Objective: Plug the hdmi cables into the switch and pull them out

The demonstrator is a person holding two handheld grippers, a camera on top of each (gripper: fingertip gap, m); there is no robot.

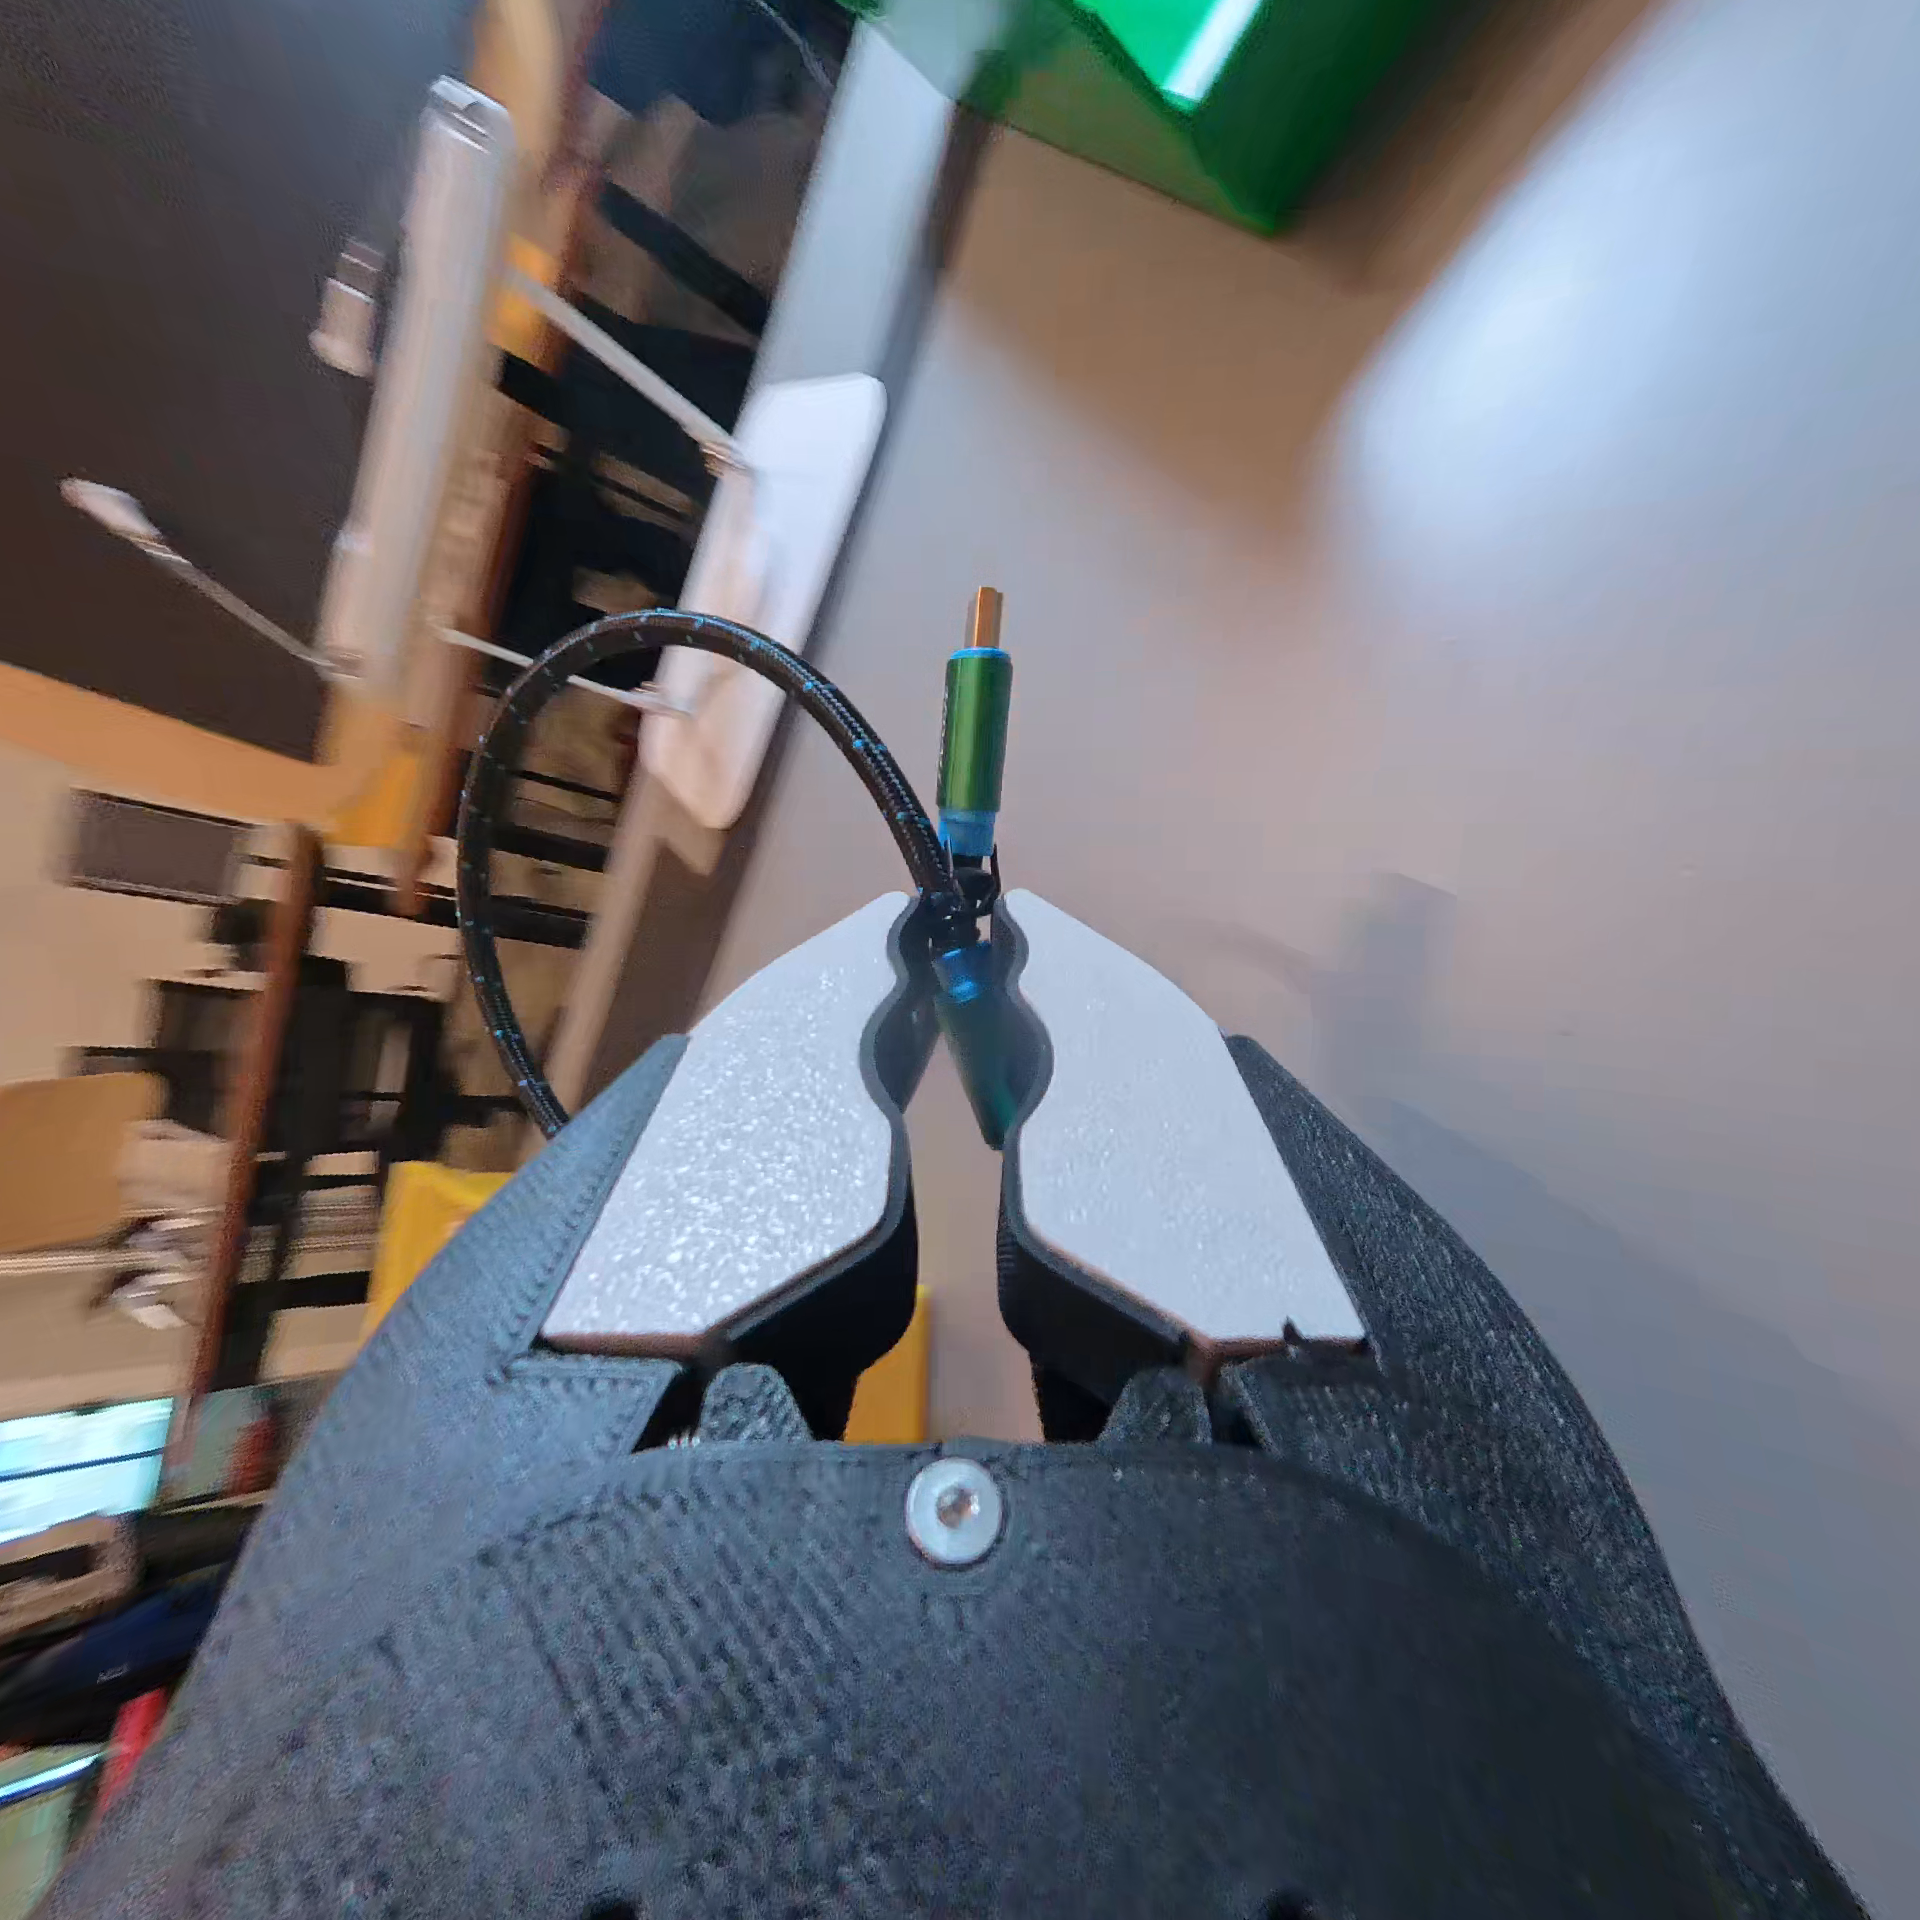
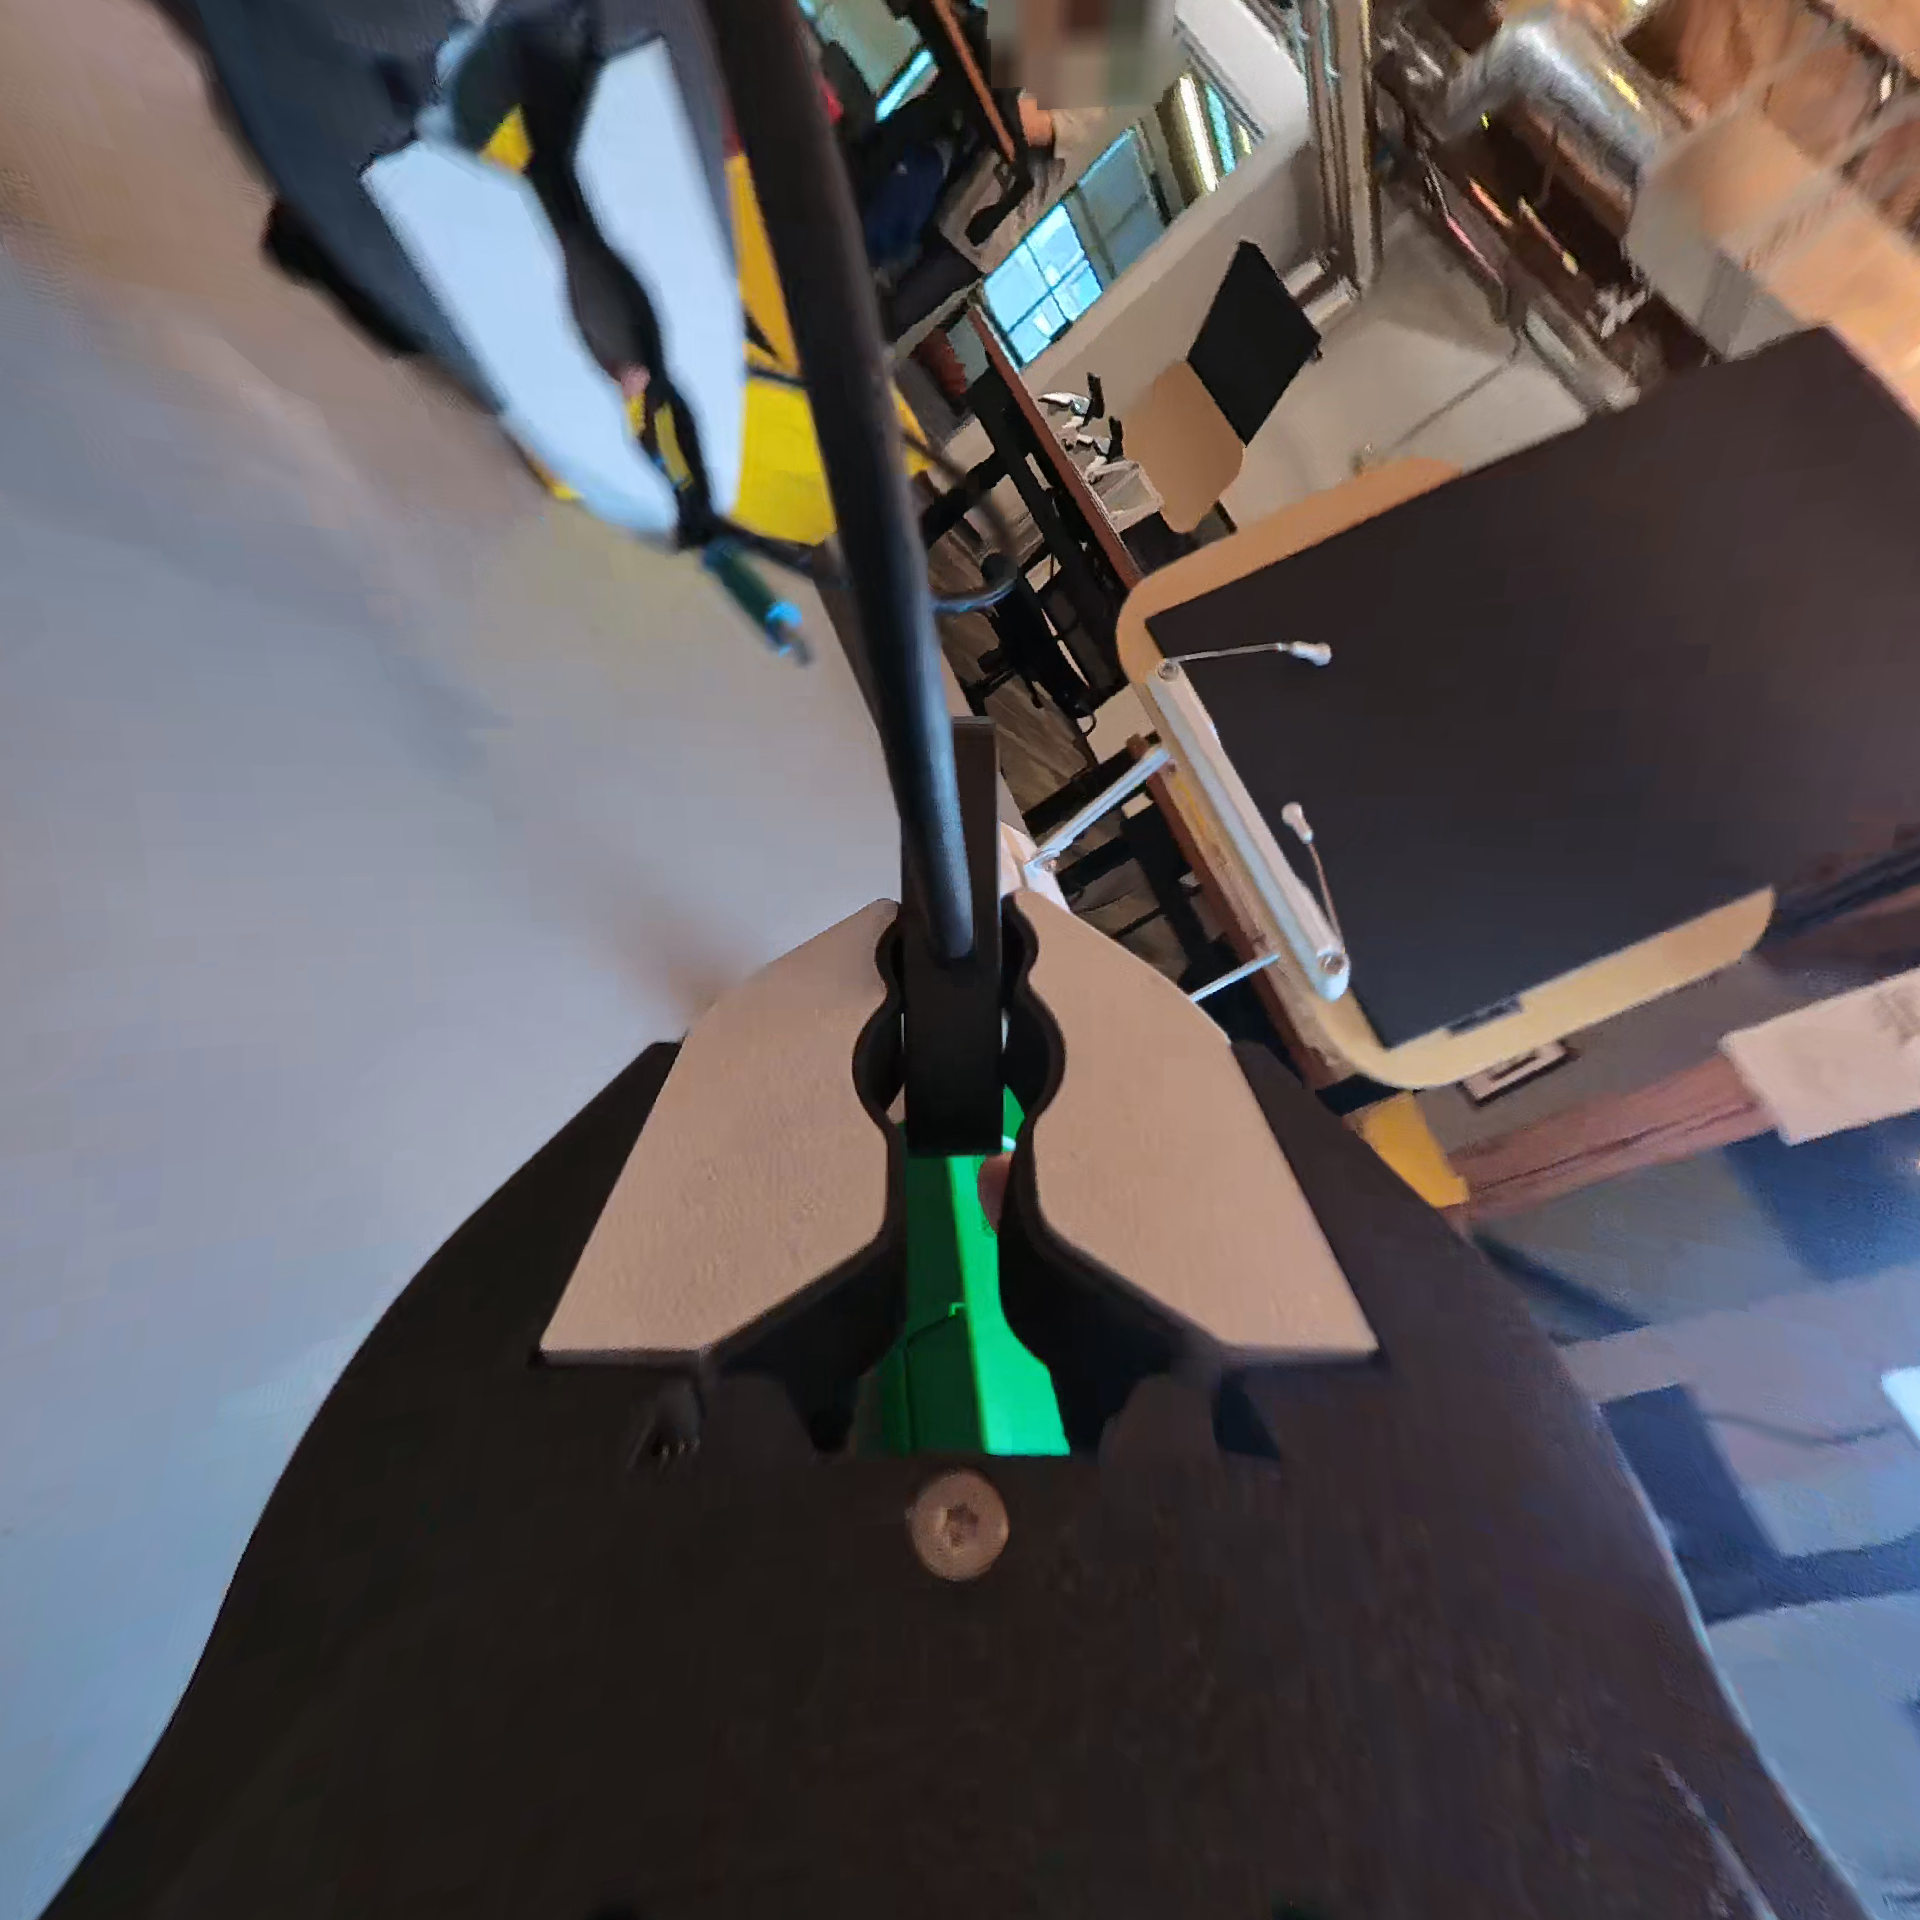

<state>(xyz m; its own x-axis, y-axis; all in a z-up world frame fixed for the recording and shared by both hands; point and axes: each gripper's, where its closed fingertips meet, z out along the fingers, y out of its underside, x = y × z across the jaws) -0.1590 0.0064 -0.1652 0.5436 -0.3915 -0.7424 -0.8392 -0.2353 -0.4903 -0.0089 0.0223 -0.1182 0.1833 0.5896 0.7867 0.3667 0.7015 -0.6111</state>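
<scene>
My left gripper is shut on a black braided cable with blue flecks, just behind its green metal HDMI plug. The plug's gold tip points forward over the pale table. The cable loops out to the left and back under the gripper. A bright green box sits at the far top edge, blurred. My right gripper is shut on a black plug body; its thick black cable runs up and away. A green part shows below between the fingers. The left gripper shows farther off, upper left.
A white flat object lies at the table's edge. Beyond the edge stand black-topped furniture with plywood rims, metal frames and a yellow object. The pale table surface fills the left of the right wrist view. My right fingertips sit around 15 cm from my left ones.
</scene>
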